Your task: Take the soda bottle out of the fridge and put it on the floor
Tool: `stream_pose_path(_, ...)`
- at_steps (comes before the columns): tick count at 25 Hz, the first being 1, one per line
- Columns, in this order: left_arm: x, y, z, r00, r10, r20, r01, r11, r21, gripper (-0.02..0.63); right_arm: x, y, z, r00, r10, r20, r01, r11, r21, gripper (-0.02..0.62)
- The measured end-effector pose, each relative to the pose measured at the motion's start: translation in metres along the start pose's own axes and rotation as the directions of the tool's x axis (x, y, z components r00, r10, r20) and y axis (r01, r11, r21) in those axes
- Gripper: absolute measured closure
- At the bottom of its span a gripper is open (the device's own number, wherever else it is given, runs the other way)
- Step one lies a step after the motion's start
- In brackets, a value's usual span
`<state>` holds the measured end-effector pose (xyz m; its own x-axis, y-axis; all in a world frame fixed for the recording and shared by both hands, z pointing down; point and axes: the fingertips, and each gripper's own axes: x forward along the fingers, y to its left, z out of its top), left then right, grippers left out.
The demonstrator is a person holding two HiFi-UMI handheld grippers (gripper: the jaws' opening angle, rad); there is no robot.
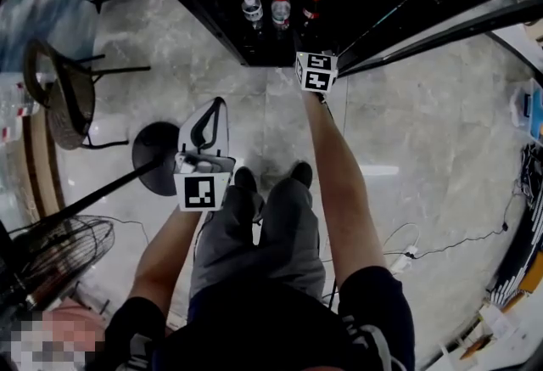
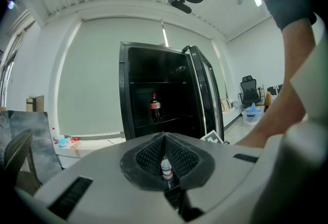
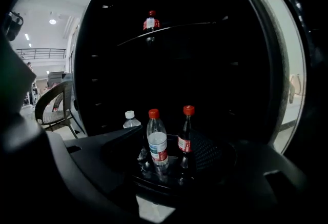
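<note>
Soda bottle [image 3: 185, 138] stands half-lost in the dark fridge [image 3: 230, 64].

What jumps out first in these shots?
The open black fridge, dark inside, holds three bottles low down: a white-capped clear bottle, a red-capped clear bottle and a red-capped dark soda bottle. The right claw is open and pointed at them; a second dark soda bottle stands on a higher shelf.

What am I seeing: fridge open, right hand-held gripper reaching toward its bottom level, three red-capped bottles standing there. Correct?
Only two caps are red. The right gripper view shows a white-capped bottle beside the red-capped clear bottle and the soda bottle. The rest stands.
</note>
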<state>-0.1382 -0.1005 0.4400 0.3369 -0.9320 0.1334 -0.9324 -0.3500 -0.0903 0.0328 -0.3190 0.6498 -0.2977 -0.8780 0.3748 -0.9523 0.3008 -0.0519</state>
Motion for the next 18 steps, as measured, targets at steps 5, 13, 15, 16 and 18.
stream_pose_path(5, 0.002, 0.002, -0.012, 1.0, 0.0, 0.003, 0.0, 1.0, -0.004, 0.581, 0.025, -0.015, -0.008, 0.999, -0.045, -0.006, 0.045, 0.999, 0.007, 0.31)
stream_pose_path(13, 0.009, 0.007, -0.03, 1.0, -0.002, 0.012, 0.002, 1.0, -0.002, 0.581, 0.061, -0.036, -0.027, 0.993, -0.114, -0.016, 0.115, 0.993, 0.021, 0.31)
stream_pose_path(15, 0.01, 0.007, -0.032, 1.0, -0.005, 0.017, 0.005, 1.0, 0.004, 0.581, 0.066, -0.043, -0.031, 0.992, -0.127, -0.019, 0.127, 0.992, 0.027, 0.31)
stream_pose_path(16, 0.01, 0.007, -0.033, 1.0, -0.007, 0.022, 0.006, 1.0, 0.005, 0.581, 0.069, -0.046, -0.033, 0.992, -0.128, -0.018, 0.128, 0.991, 0.026, 0.31)
stream_pose_path(18, 0.012, 0.006, -0.035, 1.0, -0.01, 0.025, 0.01, 1.0, 0.008, 0.581, 0.076, -0.048, -0.034, 0.992, -0.122, -0.014, 0.123, 0.992, 0.023, 0.31)
